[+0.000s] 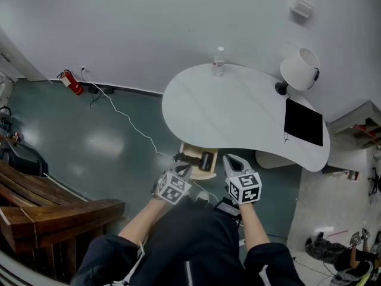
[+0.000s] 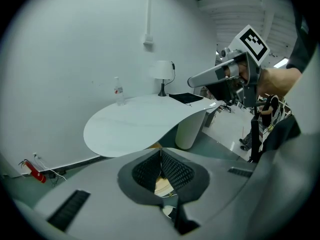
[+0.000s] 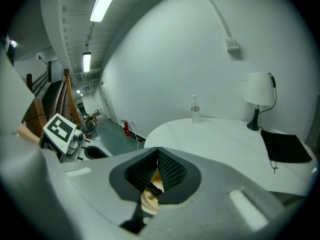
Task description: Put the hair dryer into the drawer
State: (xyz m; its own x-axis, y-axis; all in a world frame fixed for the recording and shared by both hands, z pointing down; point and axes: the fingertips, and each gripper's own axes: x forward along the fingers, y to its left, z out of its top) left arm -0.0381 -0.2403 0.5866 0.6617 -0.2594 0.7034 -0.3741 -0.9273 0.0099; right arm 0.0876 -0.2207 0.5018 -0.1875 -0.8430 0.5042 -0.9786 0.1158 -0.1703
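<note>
White table [image 1: 232,109]; black hair dryer [image 1: 197,159]; pale wood drawer [image 1: 205,173]; red extinguisher [image 1: 72,84]; teal floor [image 1: 89,142]; black pad [image 1: 303,123].

Head view looked steeply down on left gripper [image 1: 186,170] and right gripper [image 1: 231,158]; both gripper views shared the table [image 1: 238,112] beyond their jaws.

The worktop [image 1: 238,109] is overhanging the back of the open drawer [image 1: 205,173], so only its front part is lying open from above, and the hair dryer [image 1: 198,158] is filling most of that. The left hand-held gripper [image 1: 187,171] and right hand-held gripper [image 1: 234,159] are hovering at its front corners, with a gap between them. The worktop's middle is lying bare; a bottle [image 1: 219,61], lamp [image 1: 299,69] and black mat [image 1: 303,123] are crowding its far and right edges.
</note>
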